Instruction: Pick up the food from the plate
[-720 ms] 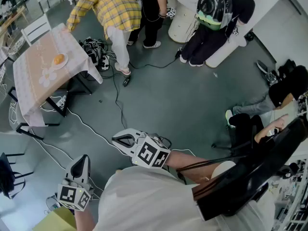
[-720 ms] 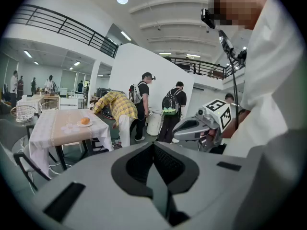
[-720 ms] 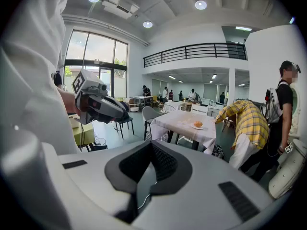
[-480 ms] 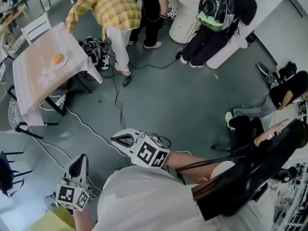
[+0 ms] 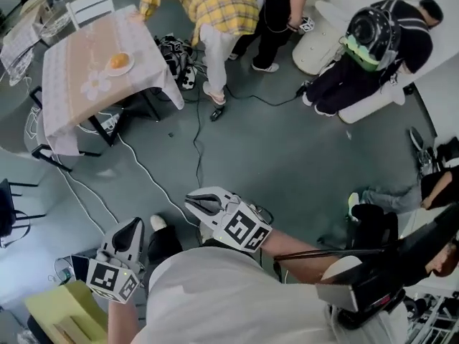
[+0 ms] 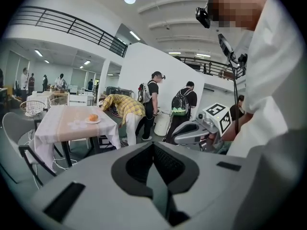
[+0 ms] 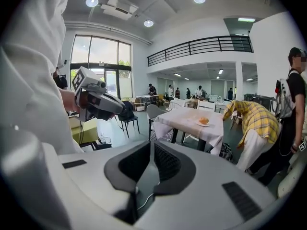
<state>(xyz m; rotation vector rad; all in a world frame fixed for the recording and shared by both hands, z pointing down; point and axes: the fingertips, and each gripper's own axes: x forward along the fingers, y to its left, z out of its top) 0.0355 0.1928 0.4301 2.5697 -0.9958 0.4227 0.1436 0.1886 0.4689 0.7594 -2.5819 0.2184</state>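
Observation:
An orange piece of food (image 5: 118, 61) lies on a small white plate (image 5: 129, 68) on a table with a pale cloth (image 5: 72, 84), far off at the upper left. It also shows in the left gripper view, food (image 6: 93, 117), and in the right gripper view, food (image 7: 204, 120). My left gripper (image 5: 135, 223) is held low near my body, shut and empty. My right gripper (image 5: 191, 202) is beside it, also shut with nothing in it. Both point across the grey floor toward the table, well short of it. In each gripper view the jaws meet: left gripper (image 6: 153, 144), right gripper (image 7: 151, 143).
A person in a yellow plaid shirt (image 5: 208, 6) bends over at the table's far corner. Cables (image 5: 197, 135) trail over the floor between me and the table. Other people (image 5: 373, 41) stand and sit at the back right. A white chair (image 5: 90, 6) stands behind the table, a black chair (image 5: 7, 210) at the left.
The table and plate have shifted right and slightly closer in the head view as I moved toward them. Both grippers stay shut and keep their place by my body.

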